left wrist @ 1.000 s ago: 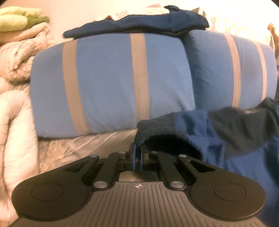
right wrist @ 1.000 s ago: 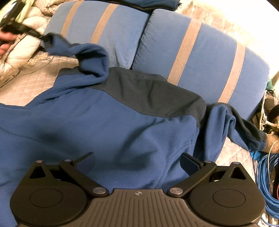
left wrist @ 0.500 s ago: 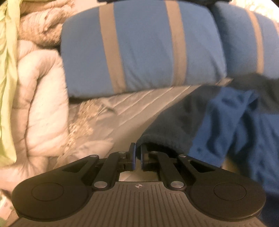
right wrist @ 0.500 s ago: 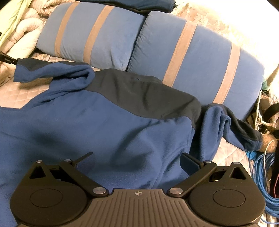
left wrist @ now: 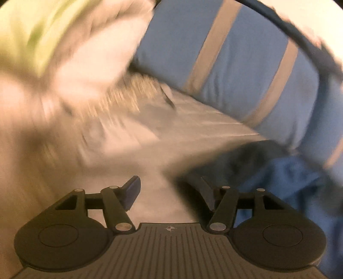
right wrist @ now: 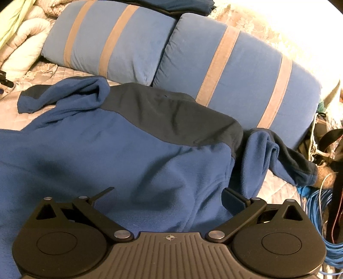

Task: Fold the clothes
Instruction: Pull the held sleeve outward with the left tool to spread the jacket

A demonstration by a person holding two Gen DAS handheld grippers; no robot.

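Left gripper [left wrist: 169, 193]: jaws spread, nothing between them; pale quilt [left wrist: 193, 128] shows through the gap.
Right gripper [right wrist: 168, 196]: jaws spread wide, empty, hovering over the fleece body.
Fleece [right wrist: 120, 154]: blue with a dark yoke, lying spread on the quilt in front of the cushions; in the left view a blurred blue fold [left wrist: 285, 182] lies just right of the right finger.
Left sleeve [right wrist: 62, 94]: bent back on itself, dark cuff resting on the quilt, apart from both grippers.
Right sleeve [right wrist: 276, 156]: crumpled beside the body, its dark cuff at the bed's right edge.
Cushions [right wrist: 235, 70]: two, blue with tan stripes, side by side, touching the fleece's collar edge.
On the cushions: a dark blue garment [right wrist: 188, 5], mostly cut off by the top of the frame.
Bedding [right wrist: 23, 51]: white rolled duvet left of the cushions, with something pale green above it.
Cable [right wrist: 319, 214]: blue coil off the bed's right edge, near a dark strap and clutter too small to tell.
Hard to make out: the left view is smeared by motion; the white and green bedding [left wrist: 64, 53] there is only a blur, and a dark object at the far left edge of the right view cannot be identified.
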